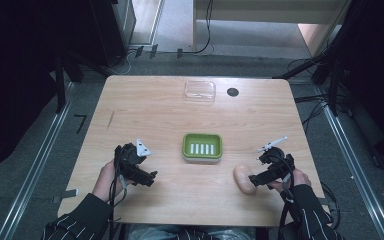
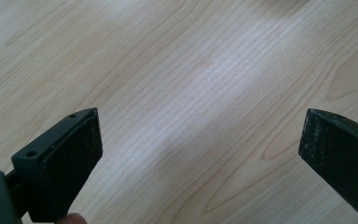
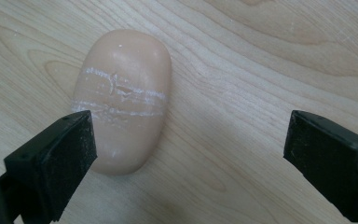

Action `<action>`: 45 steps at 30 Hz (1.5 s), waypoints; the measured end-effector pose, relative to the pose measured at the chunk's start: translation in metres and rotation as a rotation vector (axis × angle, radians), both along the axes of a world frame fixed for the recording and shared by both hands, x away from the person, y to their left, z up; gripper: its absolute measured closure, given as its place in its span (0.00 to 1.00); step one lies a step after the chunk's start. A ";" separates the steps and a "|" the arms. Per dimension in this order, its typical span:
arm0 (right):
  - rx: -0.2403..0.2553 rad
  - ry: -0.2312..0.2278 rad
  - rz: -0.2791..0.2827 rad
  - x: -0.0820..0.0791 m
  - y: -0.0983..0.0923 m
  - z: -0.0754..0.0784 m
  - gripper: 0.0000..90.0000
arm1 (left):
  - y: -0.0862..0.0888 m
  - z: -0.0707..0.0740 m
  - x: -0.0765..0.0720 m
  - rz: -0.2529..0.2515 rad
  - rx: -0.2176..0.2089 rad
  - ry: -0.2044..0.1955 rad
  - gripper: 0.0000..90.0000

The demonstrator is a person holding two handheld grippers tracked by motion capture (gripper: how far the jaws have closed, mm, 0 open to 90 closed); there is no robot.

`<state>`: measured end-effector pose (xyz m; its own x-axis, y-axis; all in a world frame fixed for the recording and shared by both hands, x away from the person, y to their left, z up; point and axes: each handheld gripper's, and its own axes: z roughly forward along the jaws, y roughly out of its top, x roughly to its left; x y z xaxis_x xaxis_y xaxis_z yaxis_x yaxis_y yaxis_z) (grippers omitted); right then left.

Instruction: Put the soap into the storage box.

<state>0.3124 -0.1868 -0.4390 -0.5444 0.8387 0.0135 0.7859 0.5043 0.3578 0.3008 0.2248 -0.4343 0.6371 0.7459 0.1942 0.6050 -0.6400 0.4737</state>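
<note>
A soap point(image 3: 121, 100) is seen lying on the table point(image 1: 150, 110), at four o'clock from the green dish point(image 1: 202, 146). Both grippers, left point(image 2: 200, 154) and right point(image 3: 186, 154), are held spread, nothing pinched.

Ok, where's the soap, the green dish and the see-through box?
soap point(image 3: 121, 100), right gripper view, its scratched top.
green dish point(image 1: 186, 146), high view, its left rim.
see-through box point(image 1: 199, 91), high view, its clear top.

Green soap dish point(image 1: 202, 146) mid-table, peach soap bar point(image 1: 244, 178) near it, clear lid point(image 1: 199, 91), perhaps a cap point(image 1: 232, 92).
</note>
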 end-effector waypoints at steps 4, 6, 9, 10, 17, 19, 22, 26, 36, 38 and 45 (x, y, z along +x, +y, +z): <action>0.012 0.012 -0.004 0.001 0.005 0.001 0.04 | 0.001 0.000 0.000 0.003 0.002 0.001 0.00; 0.015 0.015 0.003 0.001 0.009 0.001 0.03 | 0.001 0.000 0.000 0.003 0.000 -0.001 0.00; 0.013 0.022 0.005 0.001 0.012 0.001 0.02 | 0.002 0.000 0.000 0.006 -0.004 0.002 0.00; 0.013 0.027 0.011 0.002 0.016 0.000 0.02 | 0.003 0.000 0.000 0.006 -0.005 0.001 0.00; 0.015 0.042 0.018 0.002 0.026 -0.001 0.00 | 0.005 0.002 -0.002 0.014 -0.006 -0.005 0.00; 0.015 0.047 0.033 0.002 0.032 -0.002 0.00 | 0.005 0.002 -0.003 0.016 -0.008 -0.004 0.00; 0.012 0.058 0.030 0.003 0.036 -0.004 0.00 | 0.004 0.002 -0.002 0.016 -0.004 -0.005 0.00; 0.010 0.068 0.031 0.006 0.039 -0.007 0.00 | 0.005 0.001 -0.003 0.019 -0.007 -0.003 0.00; -0.020 0.094 0.024 0.011 0.048 -0.013 0.05 | 0.005 0.001 -0.004 0.018 -0.001 -0.001 0.00; -0.025 0.099 0.023 0.011 0.048 -0.014 0.08 | 0.006 0.001 -0.005 0.022 -0.003 -0.003 0.00; -0.036 0.116 0.014 0.012 0.050 -0.017 0.15 | 0.006 0.001 -0.005 0.025 -0.003 0.000 0.00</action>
<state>0.3244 -0.1364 -0.4562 -0.5525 0.8322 0.0474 0.8138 0.5262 0.2464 0.2963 0.2313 -0.4334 0.6186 0.7618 0.1924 0.6202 -0.6237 0.4756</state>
